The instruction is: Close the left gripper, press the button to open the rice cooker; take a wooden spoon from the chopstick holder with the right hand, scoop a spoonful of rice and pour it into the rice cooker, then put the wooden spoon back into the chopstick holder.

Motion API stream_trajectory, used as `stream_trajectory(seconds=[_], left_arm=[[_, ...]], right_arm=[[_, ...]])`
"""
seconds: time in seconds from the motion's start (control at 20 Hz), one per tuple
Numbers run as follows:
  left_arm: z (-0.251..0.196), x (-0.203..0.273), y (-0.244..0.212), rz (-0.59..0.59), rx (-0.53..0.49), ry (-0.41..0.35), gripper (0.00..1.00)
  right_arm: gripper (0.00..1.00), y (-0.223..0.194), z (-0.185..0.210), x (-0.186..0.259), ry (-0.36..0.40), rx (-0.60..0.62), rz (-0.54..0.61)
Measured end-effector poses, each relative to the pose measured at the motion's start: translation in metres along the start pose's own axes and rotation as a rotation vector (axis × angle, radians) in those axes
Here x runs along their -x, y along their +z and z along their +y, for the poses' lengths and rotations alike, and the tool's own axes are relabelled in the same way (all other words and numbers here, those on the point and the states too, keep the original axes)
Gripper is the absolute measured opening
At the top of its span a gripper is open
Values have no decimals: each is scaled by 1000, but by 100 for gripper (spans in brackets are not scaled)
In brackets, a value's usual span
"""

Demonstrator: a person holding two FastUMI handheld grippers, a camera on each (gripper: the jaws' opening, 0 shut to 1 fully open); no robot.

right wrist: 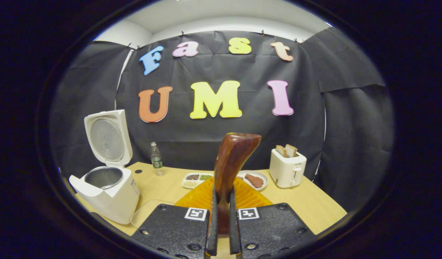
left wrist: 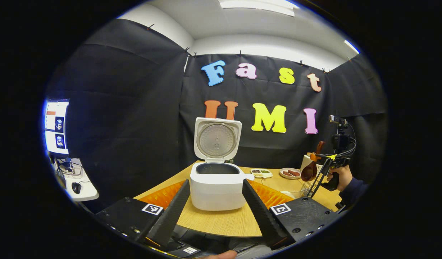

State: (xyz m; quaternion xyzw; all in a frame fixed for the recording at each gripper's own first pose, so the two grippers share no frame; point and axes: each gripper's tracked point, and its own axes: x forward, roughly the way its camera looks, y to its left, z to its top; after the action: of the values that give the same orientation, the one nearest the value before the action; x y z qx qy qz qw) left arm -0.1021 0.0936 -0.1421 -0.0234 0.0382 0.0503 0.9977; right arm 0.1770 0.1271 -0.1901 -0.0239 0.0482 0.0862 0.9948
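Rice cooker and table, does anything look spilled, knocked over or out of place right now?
Nothing stands out. The white rice cooker sits upright on the wooden table with its lid raised. The right hand-held gripper is shut on the brown wooden spoon. No spilled rice shows.

Staged recording booth, black cloth walls, wooden table with rice cooker, toaster, side monitor

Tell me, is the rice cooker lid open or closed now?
Open. The lid stands upright behind the cooker, its round inner plate facing forward, and the dark pot inside is uncovered.
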Motion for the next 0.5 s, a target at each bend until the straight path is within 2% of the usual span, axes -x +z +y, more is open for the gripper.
stream_trajectory(seconds=[0.2,0.35,0.5], left_arm=[[1,5,8,-27,-12,-14,93],[-3,8,11,-43,-26,-39,94],[-7,6,8,-39,-39,-68,94]], right_arm=[[18,-16,33,-7,13,18,-1],[16,-50,50,-22,-4,34,36],[18,-86,60,-41,-7,38,97]])
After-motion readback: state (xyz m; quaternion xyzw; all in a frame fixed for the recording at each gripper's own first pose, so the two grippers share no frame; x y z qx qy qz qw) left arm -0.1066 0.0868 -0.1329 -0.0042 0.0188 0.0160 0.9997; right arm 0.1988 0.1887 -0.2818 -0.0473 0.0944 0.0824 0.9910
